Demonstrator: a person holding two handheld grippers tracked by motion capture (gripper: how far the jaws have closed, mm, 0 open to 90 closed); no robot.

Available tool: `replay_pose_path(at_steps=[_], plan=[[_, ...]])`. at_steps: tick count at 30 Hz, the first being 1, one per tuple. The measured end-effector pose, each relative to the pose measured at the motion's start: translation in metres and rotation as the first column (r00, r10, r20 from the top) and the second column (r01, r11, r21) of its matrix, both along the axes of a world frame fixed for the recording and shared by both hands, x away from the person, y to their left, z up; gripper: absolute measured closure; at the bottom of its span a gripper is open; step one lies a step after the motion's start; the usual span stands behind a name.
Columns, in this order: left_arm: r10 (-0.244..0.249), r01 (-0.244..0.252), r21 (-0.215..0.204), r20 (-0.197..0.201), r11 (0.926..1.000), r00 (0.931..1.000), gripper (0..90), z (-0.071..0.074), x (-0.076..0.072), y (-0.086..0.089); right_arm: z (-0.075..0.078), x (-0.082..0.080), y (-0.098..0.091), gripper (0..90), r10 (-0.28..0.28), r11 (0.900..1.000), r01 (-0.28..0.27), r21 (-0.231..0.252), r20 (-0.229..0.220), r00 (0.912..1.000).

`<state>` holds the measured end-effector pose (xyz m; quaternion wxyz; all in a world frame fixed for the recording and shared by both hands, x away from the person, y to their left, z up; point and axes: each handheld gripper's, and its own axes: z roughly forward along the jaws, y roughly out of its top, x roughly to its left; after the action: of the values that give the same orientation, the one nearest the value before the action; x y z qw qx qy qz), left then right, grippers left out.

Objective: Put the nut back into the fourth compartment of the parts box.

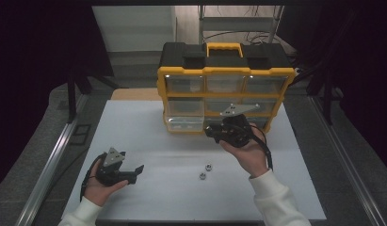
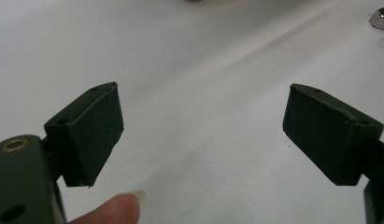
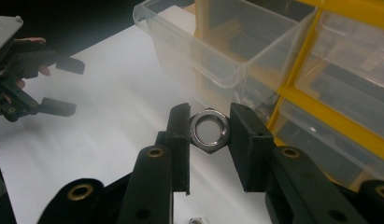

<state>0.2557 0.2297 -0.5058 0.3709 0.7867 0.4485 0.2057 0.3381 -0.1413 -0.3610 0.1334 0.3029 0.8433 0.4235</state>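
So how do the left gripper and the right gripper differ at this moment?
The left gripper is open with nothing between its jaws; the right gripper is shut on a hex nut. The left gripper sits low near the table's front-left, while the right gripper is up by the yellow organizer, at a pulled-out clear drawer. Both are black, two-jawed and hand-held.

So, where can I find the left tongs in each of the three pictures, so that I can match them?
High view: the left tongs are at the lower left, open, over the white table.
Left gripper view: the tongs' own two black jaws rise from the bottom corners, wide apart.
Right gripper view: upper left, far off, beyond the right tongs shut on a nut.
Shared landmark: the white table, below the tongs in all three.
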Motion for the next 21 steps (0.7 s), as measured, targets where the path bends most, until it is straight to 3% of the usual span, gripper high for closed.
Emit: replay_pose_path(at_steps=[21], plan=[[0.000, 0.000, 0.000, 0.001, 1.0000, 1.0000, 13.1, 0.000, 0.000, 0.001, 0.018, 0.011, 0.015, 70.5, 0.008, 0.9999, -0.008, 0.010, 0.026, 0.9996]])
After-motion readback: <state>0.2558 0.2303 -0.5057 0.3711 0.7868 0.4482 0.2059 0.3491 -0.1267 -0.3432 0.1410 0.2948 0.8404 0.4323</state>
